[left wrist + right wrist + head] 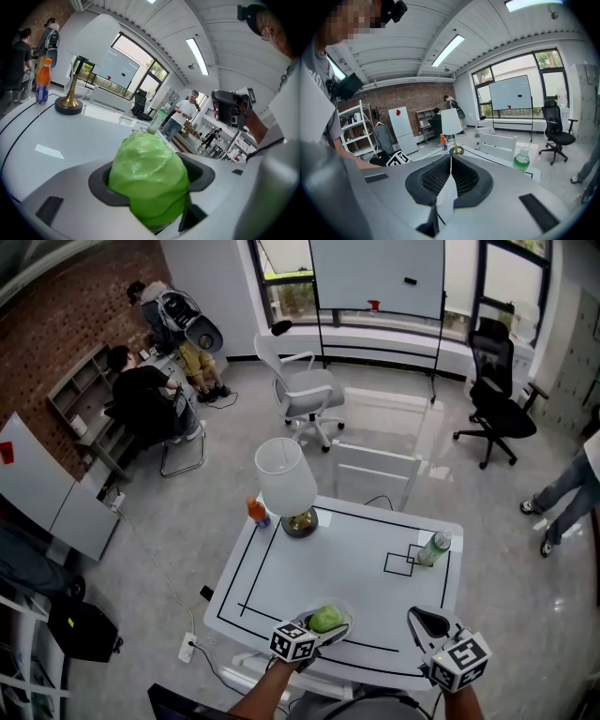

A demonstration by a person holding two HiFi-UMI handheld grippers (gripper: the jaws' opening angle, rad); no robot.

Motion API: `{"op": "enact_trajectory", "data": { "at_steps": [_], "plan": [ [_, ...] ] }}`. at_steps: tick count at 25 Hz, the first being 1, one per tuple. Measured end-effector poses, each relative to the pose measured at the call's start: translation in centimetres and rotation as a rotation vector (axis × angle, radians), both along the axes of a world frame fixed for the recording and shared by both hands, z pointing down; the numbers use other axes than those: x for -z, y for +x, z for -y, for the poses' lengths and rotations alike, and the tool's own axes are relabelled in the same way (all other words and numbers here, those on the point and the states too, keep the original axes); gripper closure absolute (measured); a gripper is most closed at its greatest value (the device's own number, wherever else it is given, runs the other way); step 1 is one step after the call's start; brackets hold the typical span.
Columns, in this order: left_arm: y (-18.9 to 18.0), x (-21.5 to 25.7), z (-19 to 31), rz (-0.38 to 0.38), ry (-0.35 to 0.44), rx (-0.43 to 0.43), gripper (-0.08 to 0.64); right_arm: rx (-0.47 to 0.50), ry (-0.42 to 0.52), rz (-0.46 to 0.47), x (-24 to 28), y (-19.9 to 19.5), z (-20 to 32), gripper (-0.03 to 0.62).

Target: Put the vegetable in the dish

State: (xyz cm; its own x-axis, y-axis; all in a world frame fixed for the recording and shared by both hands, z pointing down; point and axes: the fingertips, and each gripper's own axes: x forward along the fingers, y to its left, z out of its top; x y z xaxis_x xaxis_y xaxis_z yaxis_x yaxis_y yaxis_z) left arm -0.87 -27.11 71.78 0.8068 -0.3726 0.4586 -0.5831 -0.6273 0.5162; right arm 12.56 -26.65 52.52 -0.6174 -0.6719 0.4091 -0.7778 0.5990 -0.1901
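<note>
left hand-held gripper [152,183]: clamped on vegetable [325,619] for carrying, nearside of lamp [286,484] | right hand-held gripper [450,173]: jaws together, empty, likely idle

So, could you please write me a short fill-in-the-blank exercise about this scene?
The left hand-held gripper grips a ___ leafy vegetable.
The right hand-held gripper holds ___.
The bottle beside the lamp is ___.
Missing: green; nothing; orange.
</note>
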Motion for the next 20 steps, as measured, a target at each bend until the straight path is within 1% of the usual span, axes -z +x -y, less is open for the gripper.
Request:
{"op": "enact_trajectory", "data": {
  "at_steps": [6,20],
  "plan": [
    [0.0,-1.3,-0.6,0.010,-0.040,-0.023,0.253,0.002,-0.021,-0.002,-0.5,-0.3,-0.1,0.584],
    [-0.9,-4.0,-1.5,-0.008,-0.148,0.007,0.253,0.016,-0.106,-0.020,-3.0,-0.9,-0.9,0.584]
  ]
}}
